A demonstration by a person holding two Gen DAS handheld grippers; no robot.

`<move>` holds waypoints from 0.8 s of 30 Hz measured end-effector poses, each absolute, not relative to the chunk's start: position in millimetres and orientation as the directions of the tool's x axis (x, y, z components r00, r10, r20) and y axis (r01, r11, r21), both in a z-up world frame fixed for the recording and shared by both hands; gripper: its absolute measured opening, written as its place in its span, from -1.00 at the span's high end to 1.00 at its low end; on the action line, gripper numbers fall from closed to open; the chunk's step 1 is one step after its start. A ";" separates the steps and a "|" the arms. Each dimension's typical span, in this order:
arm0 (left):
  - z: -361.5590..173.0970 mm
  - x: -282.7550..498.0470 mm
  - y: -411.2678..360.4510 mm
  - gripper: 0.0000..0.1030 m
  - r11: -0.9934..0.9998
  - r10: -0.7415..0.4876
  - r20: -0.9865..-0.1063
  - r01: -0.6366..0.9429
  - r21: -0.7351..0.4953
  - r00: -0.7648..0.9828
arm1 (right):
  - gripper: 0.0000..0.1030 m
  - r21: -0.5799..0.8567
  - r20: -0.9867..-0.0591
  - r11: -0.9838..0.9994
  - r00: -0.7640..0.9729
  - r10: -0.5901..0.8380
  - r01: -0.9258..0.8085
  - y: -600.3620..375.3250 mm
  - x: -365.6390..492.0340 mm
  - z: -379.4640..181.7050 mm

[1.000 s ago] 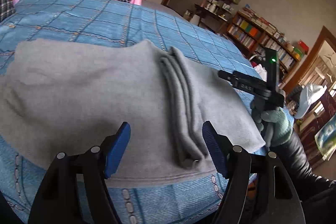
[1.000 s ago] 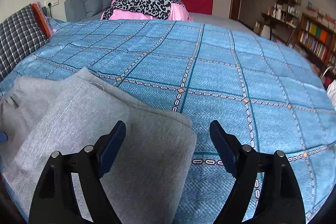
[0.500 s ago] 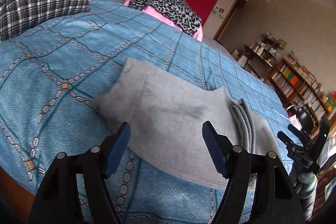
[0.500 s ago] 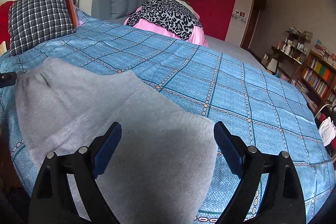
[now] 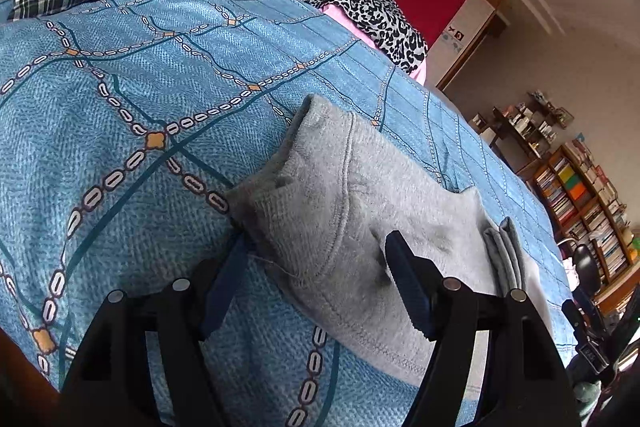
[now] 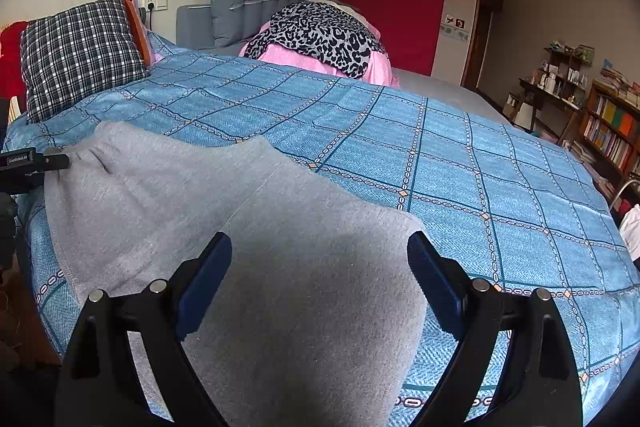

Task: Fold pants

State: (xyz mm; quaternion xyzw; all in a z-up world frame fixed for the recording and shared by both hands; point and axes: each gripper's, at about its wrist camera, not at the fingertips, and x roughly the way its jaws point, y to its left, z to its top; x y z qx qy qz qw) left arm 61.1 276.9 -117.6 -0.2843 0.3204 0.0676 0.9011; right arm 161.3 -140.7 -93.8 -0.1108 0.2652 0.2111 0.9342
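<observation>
Grey sweatpants (image 5: 352, 211) lie folded on a blue patterned bedspread (image 5: 120, 99). In the left wrist view my left gripper (image 5: 316, 279) is open at the pants' left end; its left finger lies low beside the corner and its right finger is over the cloth. In the right wrist view the pants (image 6: 280, 247) spread from left to centre. My right gripper (image 6: 320, 283) is open and empty, hovering above the pants' right end. The left gripper's tip (image 6: 36, 163) shows at the pants' far left edge.
A plaid pillow (image 6: 80, 51) lies at the bed's left. A leopard-print and pink pile (image 6: 320, 39) sits at the head by a grey headboard (image 6: 248, 7). Bookshelves (image 6: 604, 123) stand at the right. The bed's near edge runs below both grippers.
My left gripper has swung from the pants' middle to their left end and come close to the corner. My right gripper has drawn back and up, showing more of the pants.
</observation>
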 end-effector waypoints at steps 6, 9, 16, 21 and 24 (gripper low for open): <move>-117.9 78.1 271.3 -0.33 0.817 -0.068 -0.610 -0.306 -0.488 0.789 | -0.76 -0.073 -0.527 0.889 0.774 0.351 -0.453 -144.9 160.5 -94.0; -118.7 80.6 264.9 0.10 0.825 -0.045 -0.611 -0.316 -0.469 0.791 | -0.76 -0.064 -0.521 0.889 0.775 0.357 -0.453 -148.2 161.5 -93.8; -103.1 76.3 256.2 0.50 0.836 -0.046 -0.582 -0.288 -0.468 0.812 | -0.76 -0.044 -0.510 0.899 0.783 0.355 -0.436 -157.5 160.6 -93.5; -72.9 74.2 231.3 0.53 0.880 -0.031 -0.538 -0.233 -0.414 0.842 | -0.76 -0.021 -0.503 0.908 0.789 0.353 -0.419 -168.4 157.6 -93.4; -51.5 73.6 208.3 0.53 0.908 -0.050 -0.500 -0.169 -0.384 0.865 | -0.76 0.000 -0.504 0.912 0.788 0.354 -0.410 -175.5 155.8 -95.3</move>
